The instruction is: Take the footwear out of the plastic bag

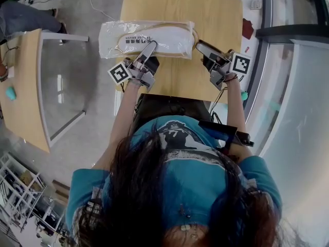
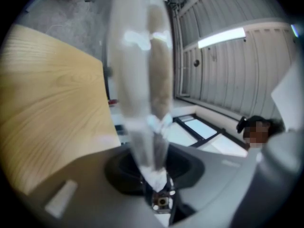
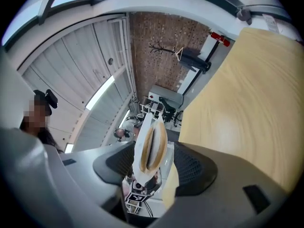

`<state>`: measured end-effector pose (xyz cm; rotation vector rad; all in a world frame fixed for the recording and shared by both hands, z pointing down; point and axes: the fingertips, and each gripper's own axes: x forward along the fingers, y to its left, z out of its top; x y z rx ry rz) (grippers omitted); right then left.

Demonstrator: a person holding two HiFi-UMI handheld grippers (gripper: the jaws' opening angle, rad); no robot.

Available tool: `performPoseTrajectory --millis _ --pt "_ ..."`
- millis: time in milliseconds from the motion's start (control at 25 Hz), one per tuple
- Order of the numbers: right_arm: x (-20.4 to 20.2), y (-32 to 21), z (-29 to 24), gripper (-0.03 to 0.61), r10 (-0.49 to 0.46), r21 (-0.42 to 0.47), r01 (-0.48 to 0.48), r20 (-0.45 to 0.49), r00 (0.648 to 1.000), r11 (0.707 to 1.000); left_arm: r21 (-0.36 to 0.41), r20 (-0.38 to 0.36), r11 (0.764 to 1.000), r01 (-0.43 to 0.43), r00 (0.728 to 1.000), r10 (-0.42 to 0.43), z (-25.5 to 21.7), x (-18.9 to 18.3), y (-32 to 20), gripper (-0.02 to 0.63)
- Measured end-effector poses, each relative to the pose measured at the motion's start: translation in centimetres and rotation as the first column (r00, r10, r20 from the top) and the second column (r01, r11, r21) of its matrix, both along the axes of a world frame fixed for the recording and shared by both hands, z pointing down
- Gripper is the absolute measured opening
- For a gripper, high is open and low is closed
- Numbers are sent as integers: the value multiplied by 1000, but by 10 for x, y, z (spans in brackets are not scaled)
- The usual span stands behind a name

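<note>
A clear plastic bag (image 1: 110,37) lies across the wooden table (image 1: 180,4), with a white pair of slippers (image 1: 154,39) inside. My left gripper (image 1: 149,49) is shut on the bag's near edge. In the left gripper view the film (image 2: 137,80) is pinched between the jaws of the left gripper (image 2: 154,182), and a tan slipper sole (image 2: 159,65) shows through it. My right gripper (image 1: 199,46) is at the bag's right end, open. In the right gripper view the slippers' end (image 3: 151,146) stands between the wide jaws of the right gripper (image 3: 152,167), untouched by the pads.
A second wooden table (image 1: 23,86) stands to the left, with a person's legs (image 1: 25,17) beyond it. A dark red object (image 1: 247,29) lies on the floor right of the table. The table's far half (image 3: 247,108) is bare wood.
</note>
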<state>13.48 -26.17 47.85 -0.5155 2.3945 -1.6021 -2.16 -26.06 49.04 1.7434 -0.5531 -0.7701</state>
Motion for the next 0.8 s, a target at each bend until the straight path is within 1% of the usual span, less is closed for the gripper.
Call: performPoseTrajectory --millis 80,160,200,280,400,600,800 --pt "-5 1 -1 241 -9 9 9 11 1000 1000 1 -5 1000 -12 1000 12 0 4 1 95" --pt "-5 -1 -1 229 15 21 -15 12 1000 1000 -7 -17 1000 -7 1000 7 0 5 2 94" --pt "-5 -2 -1 138 26 25 -26 10 1000 999 -12 -23 1000 -2 1000 2 0 3 2 94" --pt "-8 -3 -2 127 29 27 -29 0 1000 999 -17 -26 1000 3 1000 -3 0 0 2 94" --pt "-11 -2 -4 127 13 28 -13 -11 1000 1000 -18 -20 1000 0 1000 -1 0 -2 1 94" --pt "-11 -3 -7 129 26 7 -26 40 999 1000 -29 -45 1000 5 999 -6 2 0 1 94" --pt "-9 -5 -1 150 22 11 -22 -27 999 1000 -36 -32 999 -2 999 1 4 6 0 94"
